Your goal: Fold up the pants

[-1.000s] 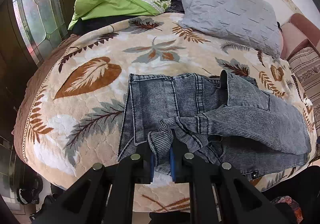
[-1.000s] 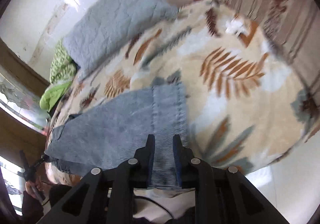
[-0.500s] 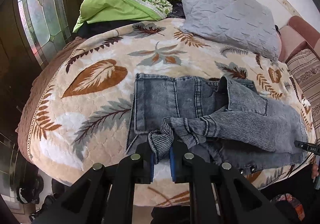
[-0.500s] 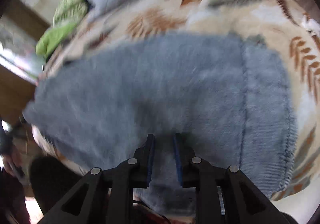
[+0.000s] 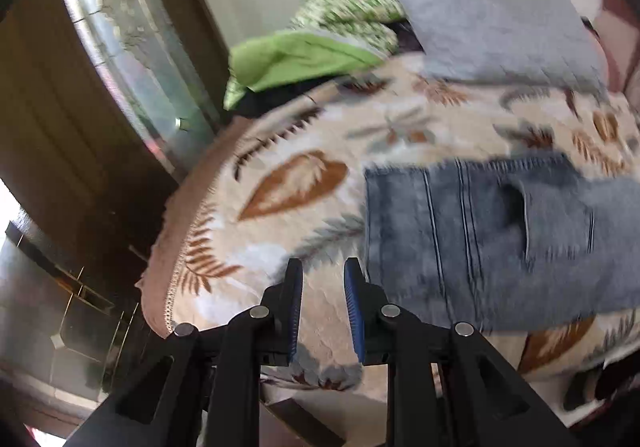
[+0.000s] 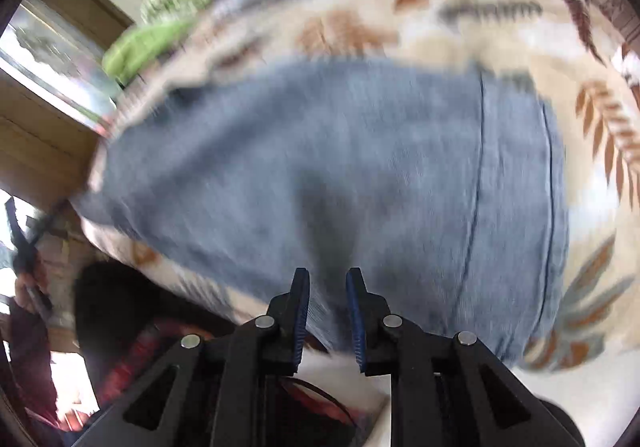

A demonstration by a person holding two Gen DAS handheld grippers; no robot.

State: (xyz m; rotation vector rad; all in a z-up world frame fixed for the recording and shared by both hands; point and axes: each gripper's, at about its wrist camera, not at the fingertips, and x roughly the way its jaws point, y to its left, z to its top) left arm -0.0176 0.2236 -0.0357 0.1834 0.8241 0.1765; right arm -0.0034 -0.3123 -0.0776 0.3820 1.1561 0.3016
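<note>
Two grippers are seen with jaws parted and nothing held: left gripper over the leaf-patterned bedspread, right gripper above the jeans, laid folded on the bed. Beyond, pillows are piled.

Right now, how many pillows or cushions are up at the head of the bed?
2 for sure: a grey pillow at the far right, and a green patterned one left of it. The bright green cloth may hide more.
</note>
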